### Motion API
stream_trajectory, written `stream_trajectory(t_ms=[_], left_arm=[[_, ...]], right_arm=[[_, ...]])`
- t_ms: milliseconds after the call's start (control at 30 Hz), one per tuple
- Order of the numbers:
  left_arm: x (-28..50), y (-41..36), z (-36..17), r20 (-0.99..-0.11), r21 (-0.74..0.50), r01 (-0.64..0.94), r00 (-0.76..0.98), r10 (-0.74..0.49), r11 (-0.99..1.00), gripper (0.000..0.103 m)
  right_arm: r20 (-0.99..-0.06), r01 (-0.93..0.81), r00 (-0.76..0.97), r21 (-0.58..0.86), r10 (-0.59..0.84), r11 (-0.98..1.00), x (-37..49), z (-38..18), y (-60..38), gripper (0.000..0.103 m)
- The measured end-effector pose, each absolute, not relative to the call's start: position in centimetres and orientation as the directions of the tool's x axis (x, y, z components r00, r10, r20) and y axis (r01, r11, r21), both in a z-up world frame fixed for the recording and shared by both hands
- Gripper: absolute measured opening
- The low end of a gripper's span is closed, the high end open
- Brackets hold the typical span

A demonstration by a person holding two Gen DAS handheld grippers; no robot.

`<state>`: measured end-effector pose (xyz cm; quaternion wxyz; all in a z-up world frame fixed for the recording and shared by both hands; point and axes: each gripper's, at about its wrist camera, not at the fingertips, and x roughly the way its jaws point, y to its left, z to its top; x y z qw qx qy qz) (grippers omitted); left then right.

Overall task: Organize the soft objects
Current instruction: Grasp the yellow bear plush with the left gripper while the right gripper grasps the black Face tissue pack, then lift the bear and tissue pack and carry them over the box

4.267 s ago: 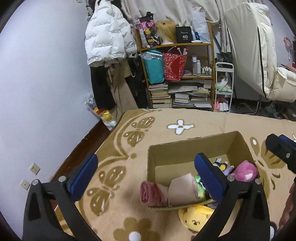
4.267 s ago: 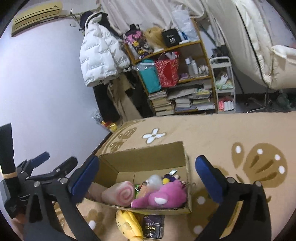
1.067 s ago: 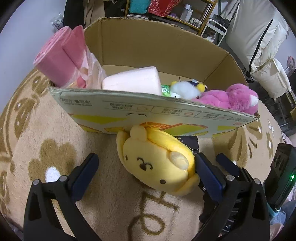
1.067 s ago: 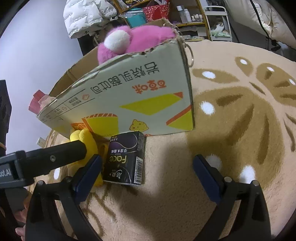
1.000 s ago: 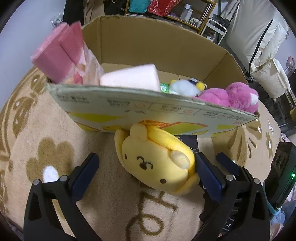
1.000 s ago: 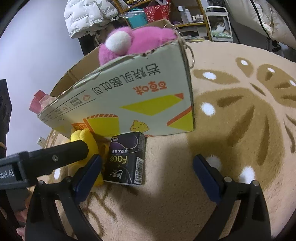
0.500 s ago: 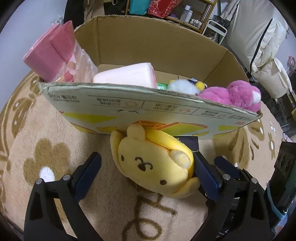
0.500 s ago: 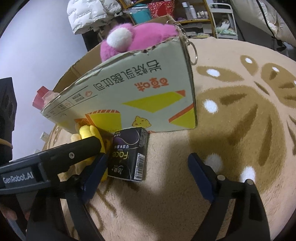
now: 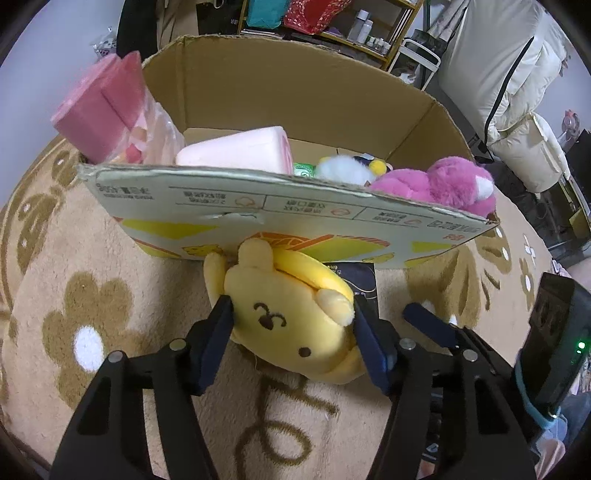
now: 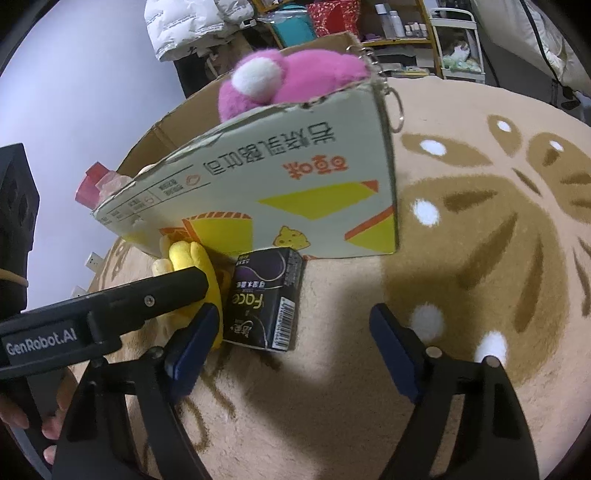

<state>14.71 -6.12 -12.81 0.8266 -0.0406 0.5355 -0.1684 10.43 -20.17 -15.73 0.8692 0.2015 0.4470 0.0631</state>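
A yellow plush dog lies on the rug against the front wall of a cardboard box. My left gripper is shut on the plush, its blue pads pressing both sides of the head. The plush's edge also shows in the right wrist view, behind the left gripper's arm. A black tissue pack stands on the rug beside the plush. My right gripper is open and empty, just in front of the pack. The box holds a pink plush, a pink roll pillow and a pink folded cloth.
The patterned beige rug spreads to the right. A keyring hangs at the box corner. Shelves with bags and bottles and a white padded chair stand behind the box. A wall is at the left.
My left gripper has closed from wide open onto the yellow plush. My right gripper has narrowed somewhat and edged toward the black pack.
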Motion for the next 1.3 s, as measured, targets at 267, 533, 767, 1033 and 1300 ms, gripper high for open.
stream_trajectory(t_ms=[267, 533, 767, 1033, 1300], left_arm=[[14.8, -4.5, -12.0, -0.876, -0.201, 0.170, 0.410, -0.254, 0.965, 0.061], [14.9, -4.3, -12.2, -0.878, -0.176, 0.164, 0.419, -0.230, 0.971, 0.061], [14.4, -4.5, -11.8, -0.873, -0.109, 0.183, 0.452, -0.182, 0.977, 0.061], [13.8, -3.3, -10.4, -0.853, -0.100, 0.165, 0.493, -0.170, 0.981, 0.061], [12.5, -1.6, -7.9, -0.819, -0.085, 0.141, 0.554, -0.150, 0.986, 0.061]], right_arm=[[-0.742, 0.011, 0.586, 0.408, 0.325, 0.913, 11.2, -15.9, -18.7, 0.074], [-0.767, 0.031, 0.566, 0.384, 0.301, 0.923, 12.0, -16.5, -17.0, 0.054], [-0.770, 0.062, 0.585, 0.354, 0.254, 0.933, 11.4, -15.8, -17.2, 0.049], [-0.738, 0.114, 0.634, 0.386, 0.232, 0.915, 9.3, -13.8, -19.5, 0.048], [-0.661, 0.103, 0.722, 0.393, 0.204, 0.914, 6.5, -10.0, -20.1, 0.048]])
